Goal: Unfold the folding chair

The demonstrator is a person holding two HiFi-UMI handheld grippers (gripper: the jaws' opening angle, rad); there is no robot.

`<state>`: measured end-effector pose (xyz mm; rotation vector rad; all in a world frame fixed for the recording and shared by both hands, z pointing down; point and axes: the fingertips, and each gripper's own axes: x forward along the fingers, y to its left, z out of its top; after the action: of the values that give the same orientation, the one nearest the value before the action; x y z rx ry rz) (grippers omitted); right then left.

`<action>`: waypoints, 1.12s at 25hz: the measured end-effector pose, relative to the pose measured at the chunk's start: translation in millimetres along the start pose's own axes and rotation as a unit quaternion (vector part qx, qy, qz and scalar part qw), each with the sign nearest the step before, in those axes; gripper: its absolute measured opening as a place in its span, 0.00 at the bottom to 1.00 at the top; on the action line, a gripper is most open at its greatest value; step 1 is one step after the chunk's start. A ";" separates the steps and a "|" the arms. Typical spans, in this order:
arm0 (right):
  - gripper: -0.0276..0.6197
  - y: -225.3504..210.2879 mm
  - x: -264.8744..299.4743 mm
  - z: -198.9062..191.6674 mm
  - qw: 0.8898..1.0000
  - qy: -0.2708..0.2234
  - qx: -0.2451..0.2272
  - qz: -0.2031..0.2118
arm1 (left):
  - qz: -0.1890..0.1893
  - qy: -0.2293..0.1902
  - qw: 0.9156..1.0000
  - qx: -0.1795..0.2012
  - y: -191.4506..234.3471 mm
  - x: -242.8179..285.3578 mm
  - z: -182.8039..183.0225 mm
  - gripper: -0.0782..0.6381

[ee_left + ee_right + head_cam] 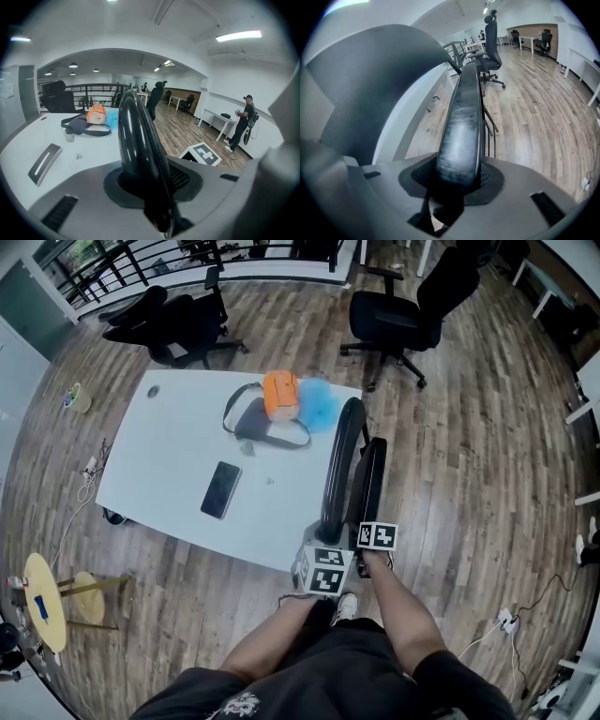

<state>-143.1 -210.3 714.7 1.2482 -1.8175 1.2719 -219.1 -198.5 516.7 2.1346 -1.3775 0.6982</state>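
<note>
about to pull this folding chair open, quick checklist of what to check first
1. Grip of the left hand-held gripper on the folding chair: ok, a black panel sits between its pads.
2. Grip of the right hand-held gripper on the other panel: ok.
3. Room on the floor to the chair's right: ok, bare boards there.
4. Clearance from the table: not ok, the chair stands right at its edge.
5. The phone out of the way: ok, it lies well in from that edge.
6. Chair's feet planted: cannot tell, they are hidden.
</note>
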 end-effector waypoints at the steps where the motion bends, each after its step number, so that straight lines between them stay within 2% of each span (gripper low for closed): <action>1: 0.28 -4.2 -3.3 -0.8 1.000 -0.002 0.003 0.003 | -0.004 0.000 1.000 0.001 -2.5 -0.2 0.0 0.25; 7: 0.28 -45.6 -23.1 -0.9 0.999 -0.026 0.033 0.032 | -0.001 0.004 1.000 0.003 -8.4 4.8 -0.4 0.25; 10: 0.28 -83.9 -33.8 -7.7 0.993 -0.041 0.061 0.091 | -0.013 0.010 1.000 -0.008 -10.0 11.3 -8.8 0.25; 15: 0.28 -165.3 -55.1 -16.7 0.973 -0.070 0.107 0.191 | -0.024 0.018 0.999 -0.031 -33.0 29.5 -16.9 0.25; 21: 0.28 -266.6 -69.8 -33.3 0.948 -0.084 0.141 0.271 | -0.016 0.011 0.999 -0.040 -87.2 55.8 -21.8 0.24; 25: 0.29 -338.7 -67.2 -42.0 0.932 -0.100 0.168 0.305 | -0.019 0.000 0.999 -0.045 -128.1 81.8 -25.2 0.24; 28: 0.29 -382.9 -63.4 -55.1 0.913 -0.101 0.188 0.347 | -0.030 -0.009 0.998 -0.056 -155.9 98.8 -31.9 0.24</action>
<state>231.4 -176.3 825.6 0.9593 -2.3627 2.0147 -44.8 -187.1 584.4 2.0891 -1.3253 0.5659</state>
